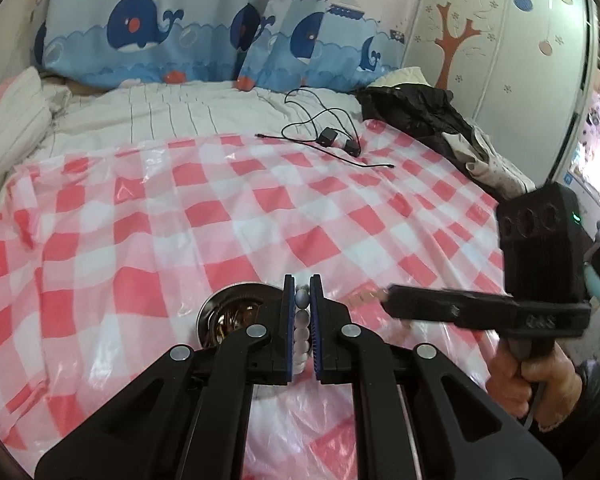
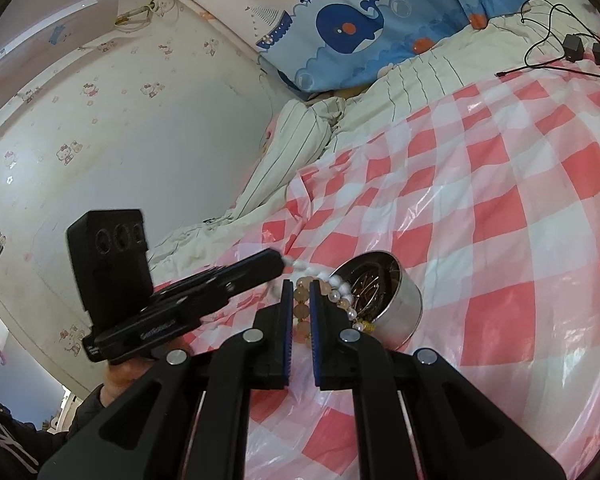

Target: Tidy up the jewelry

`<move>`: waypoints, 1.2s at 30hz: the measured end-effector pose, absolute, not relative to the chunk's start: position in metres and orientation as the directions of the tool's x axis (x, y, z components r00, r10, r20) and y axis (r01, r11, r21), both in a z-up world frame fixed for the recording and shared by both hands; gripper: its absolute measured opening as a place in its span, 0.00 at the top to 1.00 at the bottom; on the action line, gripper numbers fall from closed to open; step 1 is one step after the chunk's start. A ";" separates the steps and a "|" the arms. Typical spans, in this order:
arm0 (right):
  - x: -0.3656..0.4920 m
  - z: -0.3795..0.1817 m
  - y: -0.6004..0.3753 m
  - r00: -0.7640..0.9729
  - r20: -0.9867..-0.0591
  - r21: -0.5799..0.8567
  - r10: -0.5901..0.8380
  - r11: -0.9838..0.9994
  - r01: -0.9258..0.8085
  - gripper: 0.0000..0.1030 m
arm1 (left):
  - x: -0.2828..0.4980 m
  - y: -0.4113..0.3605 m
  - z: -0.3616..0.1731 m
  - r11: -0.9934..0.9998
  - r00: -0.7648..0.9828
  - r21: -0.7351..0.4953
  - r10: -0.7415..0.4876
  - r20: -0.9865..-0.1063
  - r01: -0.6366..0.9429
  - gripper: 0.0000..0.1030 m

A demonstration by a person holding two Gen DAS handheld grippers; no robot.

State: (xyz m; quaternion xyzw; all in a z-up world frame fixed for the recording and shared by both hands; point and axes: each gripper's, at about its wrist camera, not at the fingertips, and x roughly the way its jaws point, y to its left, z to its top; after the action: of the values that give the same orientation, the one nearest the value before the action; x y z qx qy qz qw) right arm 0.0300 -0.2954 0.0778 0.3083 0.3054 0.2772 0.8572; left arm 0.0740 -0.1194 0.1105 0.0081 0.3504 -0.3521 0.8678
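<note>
Left tongs (image 1: 302, 280) grip a white bead bracelet (image 1: 302, 322); right tongs (image 2: 301, 286) grip a peach bead bracelet (image 2: 300, 300). Both hang beside the steel tin (image 2: 396, 312) near the bed's front edge. Next comes lowering them in, probably.

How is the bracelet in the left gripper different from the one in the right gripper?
The white bead bracelet is pale and pearly; the peach bead bracelet is pinkish-orange. The left gripper holds the white one, the right gripper the peach one. Both are round-bead strings, pinched between jaws beside the metal tin.
</note>
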 end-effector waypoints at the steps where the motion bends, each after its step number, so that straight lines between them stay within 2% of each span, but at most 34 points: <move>1: 0.032 0.077 -0.295 0.658 -0.354 0.699 0.665 0.656 -0.287 0.92 | 0.081 -0.121 0.106 0.763 0.507 -0.230 -0.590 -0.628 0.604 0.93; 4: 0.040 0.075 -0.294 0.649 -0.353 0.710 0.674 0.645 -0.284 0.92 | 0.104 -0.123 0.082 0.821 0.496 -0.189 -0.490 -0.717 0.539 0.92; 6: 0.047 0.075 -0.292 0.643 -0.346 0.718 0.684 0.634 -0.288 0.92 | 0.107 -0.116 0.076 0.838 0.488 -0.181 -0.460 -0.742 0.514 0.82; 8: 0.054 0.075 -0.288 0.635 -0.339 0.726 0.694 0.622 -0.293 0.92 | 0.104 -0.104 0.078 0.851 0.510 -0.174 -0.448 -0.735 0.496 0.66; 13: 0.073 0.077 -0.274 0.599 -0.304 0.759 0.741 0.568 -0.317 0.92 | 0.085 -0.081 0.091 0.869 0.563 -0.134 -0.419 -0.712 0.477 0.48; 14: 0.079 0.076 -0.269 0.591 -0.342 0.746 0.731 0.594 -0.303 0.91 | 0.081 -0.076 0.092 0.873 0.573 -0.130 -0.415 -0.707 0.470 0.45; 16: 0.087 0.073 -0.261 0.624 -0.513 0.612 0.589 0.761 -0.215 0.88 | 0.074 -0.070 0.093 0.880 0.588 -0.118 -0.401 -0.702 0.459 0.41; 17: 0.088 0.072 -0.259 0.634 -0.547 0.569 0.547 0.798 -0.198 0.81 | 0.069 -0.067 0.092 0.887 0.597 -0.103 -0.385 -0.704 0.451 0.36; 20: 0.079 0.071 -0.260 0.657 -0.590 0.496 0.469 0.853 -0.164 0.77 | 0.056 -0.065 0.086 0.902 0.626 -0.056 -0.341 -0.702 0.429 0.23; 24: 0.051 0.066 -0.255 0.677 -0.628 0.399 0.384 0.906 -0.144 0.57 | 0.041 -0.067 0.074 0.914 0.633 -0.016 -0.294 -0.716 0.406 0.15; 29: 0.016 0.041 -0.241 0.649 -0.713 0.277 0.266 0.957 -0.087 0.50 | 0.013 -0.070 0.056 0.932 0.640 0.033 -0.221 -0.736 0.361 0.09; 33: -0.007 0.031 -0.237 0.643 -0.747 0.188 0.166 0.982 -0.035 0.44 | -0.007 -0.069 0.049 0.944 0.659 0.070 -0.170 -0.732 0.322 0.08; 36: -0.023 0.023 -0.238 0.628 -0.768 0.157 0.122 0.988 0.000 0.38 | -0.016 -0.063 0.046 0.954 0.658 0.050 -0.166 -0.734 0.297 0.08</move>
State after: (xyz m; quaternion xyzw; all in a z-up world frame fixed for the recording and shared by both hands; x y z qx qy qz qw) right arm -0.0235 -0.2378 0.0225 0.0711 0.4298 0.0339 0.8995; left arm -0.0159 -0.0628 0.0463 0.0829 0.3931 -0.1276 0.9068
